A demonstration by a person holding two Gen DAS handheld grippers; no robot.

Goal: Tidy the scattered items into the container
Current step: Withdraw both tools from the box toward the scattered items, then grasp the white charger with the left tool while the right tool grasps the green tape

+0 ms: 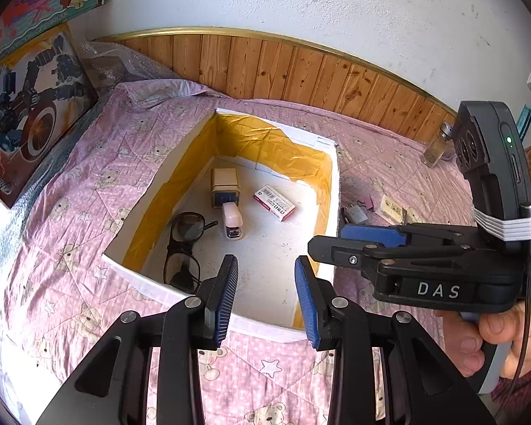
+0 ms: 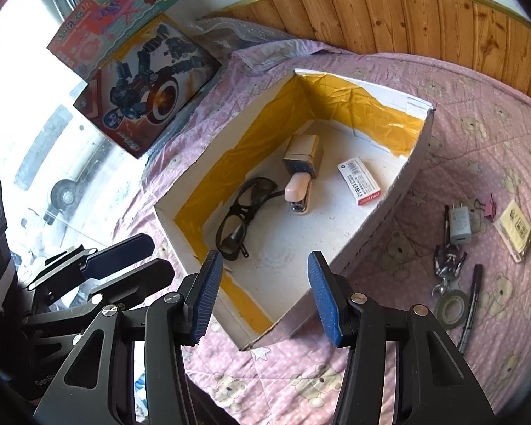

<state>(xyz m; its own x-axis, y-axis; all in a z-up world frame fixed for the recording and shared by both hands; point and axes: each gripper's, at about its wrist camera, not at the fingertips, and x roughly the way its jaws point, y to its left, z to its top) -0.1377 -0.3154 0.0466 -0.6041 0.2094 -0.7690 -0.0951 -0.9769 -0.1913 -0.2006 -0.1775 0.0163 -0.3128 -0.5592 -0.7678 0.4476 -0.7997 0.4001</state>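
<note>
Both the left gripper (image 1: pixel 266 297) and right gripper (image 2: pixel 265 295) hung spread and empty over the box (image 2: pixel 389 209). The charger (image 2: pixel 459 226) lay on the bed (image 2: pixel 478 141) right of it; approaching from above and pinching its 2 flat sides would suit.

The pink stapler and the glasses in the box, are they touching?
Apart. The right wrist view shows bare white box floor between the stapler and the glasses.

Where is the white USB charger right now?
In the right wrist view, the white USB charger lies on the pink bedspread right of the box, between a pink binder clip and a black pen.
</note>
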